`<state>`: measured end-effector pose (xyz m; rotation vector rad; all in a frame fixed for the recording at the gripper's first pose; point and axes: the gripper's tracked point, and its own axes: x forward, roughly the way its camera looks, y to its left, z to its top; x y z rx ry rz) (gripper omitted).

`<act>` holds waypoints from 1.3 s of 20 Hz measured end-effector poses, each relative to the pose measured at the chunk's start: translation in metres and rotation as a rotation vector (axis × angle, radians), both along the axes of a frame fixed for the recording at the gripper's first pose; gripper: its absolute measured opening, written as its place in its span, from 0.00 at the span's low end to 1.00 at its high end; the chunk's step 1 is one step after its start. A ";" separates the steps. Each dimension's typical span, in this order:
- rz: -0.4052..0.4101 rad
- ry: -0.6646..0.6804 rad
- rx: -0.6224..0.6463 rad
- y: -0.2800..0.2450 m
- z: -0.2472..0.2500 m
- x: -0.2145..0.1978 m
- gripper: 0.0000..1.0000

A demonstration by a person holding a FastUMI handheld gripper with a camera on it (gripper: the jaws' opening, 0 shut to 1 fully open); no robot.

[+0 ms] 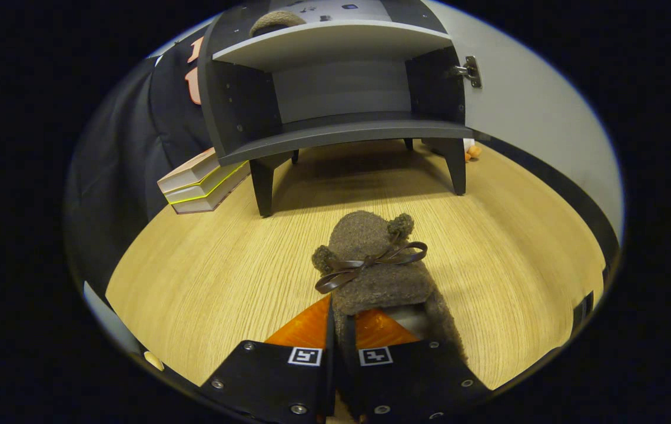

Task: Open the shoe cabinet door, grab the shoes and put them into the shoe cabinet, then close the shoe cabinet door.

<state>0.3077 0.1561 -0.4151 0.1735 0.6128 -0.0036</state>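
Note:
A brown fuzzy shoe (371, 259) with a ribbon bow and small pompoms points its toe toward the cabinet. My gripper (342, 321) is shut on the shoe's left side wall near the opening, one finger inside and one outside. The grey shoe cabinet (335, 132) stands on dark legs beyond the shoe, on the wooden table (212, 265). Its door (535, 106) is swung wide open to the right, with a metal hinge (471, 70) showing. The lower compartment holds nothing. On the shelf above it, the rounded top of a second brown shoe (276, 20) peeks out.
A stack of books (200, 182) lies to the left of the cabinet's front left leg. A small orange object (474, 152) sits behind the right leg by the door. Black cloth hangs on the left.

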 end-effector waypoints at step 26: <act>0.091 -0.286 0.008 -0.025 0.247 0.003 0.07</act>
